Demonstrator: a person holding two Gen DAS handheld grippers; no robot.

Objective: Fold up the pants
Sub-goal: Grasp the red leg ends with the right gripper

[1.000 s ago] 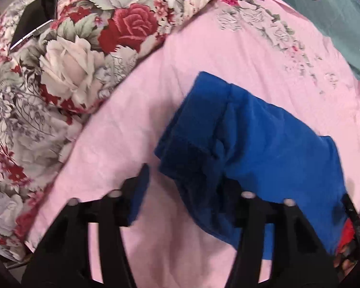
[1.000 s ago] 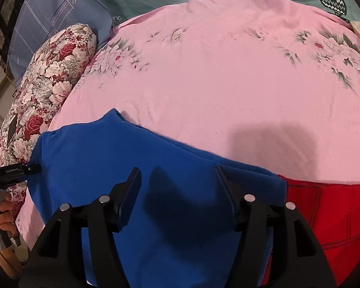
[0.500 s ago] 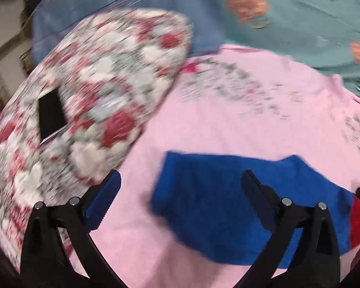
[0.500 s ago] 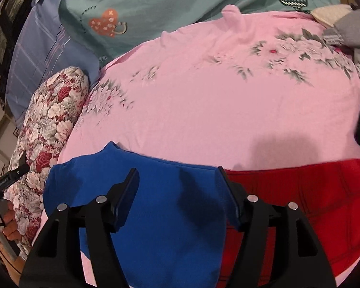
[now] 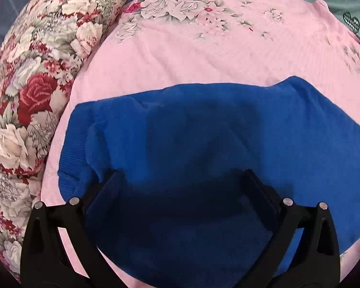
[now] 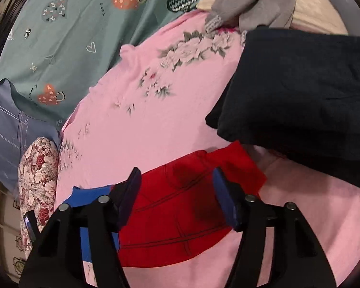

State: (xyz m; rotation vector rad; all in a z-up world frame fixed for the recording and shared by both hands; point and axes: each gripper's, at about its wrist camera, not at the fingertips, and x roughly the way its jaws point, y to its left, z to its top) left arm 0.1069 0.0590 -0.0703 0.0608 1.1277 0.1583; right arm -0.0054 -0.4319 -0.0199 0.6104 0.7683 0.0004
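Folded blue pants (image 5: 204,129) lie flat on the pink floral sheet (image 5: 180,55) and fill the lower half of the left wrist view. My left gripper (image 5: 180,187) hovers open just above their near part, casting a shadow on them, nothing between its fingers. In the right wrist view only a blue corner of the pants (image 6: 88,196) shows at lower left. My right gripper (image 6: 176,187) stands open over a folded red plaid garment (image 6: 180,216) beside the blue pants, holding nothing.
A rose-patterned bolster (image 5: 31,91) runs along the left of the bed. A dark navy garment (image 6: 300,100) lies at right, with grey clothing (image 6: 252,2) behind it. A teal heart-print cover (image 6: 84,31) and a blue checked pillow (image 6: 9,124) lie beyond the pink sheet (image 6: 156,110).
My left gripper has swung back over the blue pants after pointing up toward the bolster. My right gripper has moved right, off the blue pants and over the red garment.
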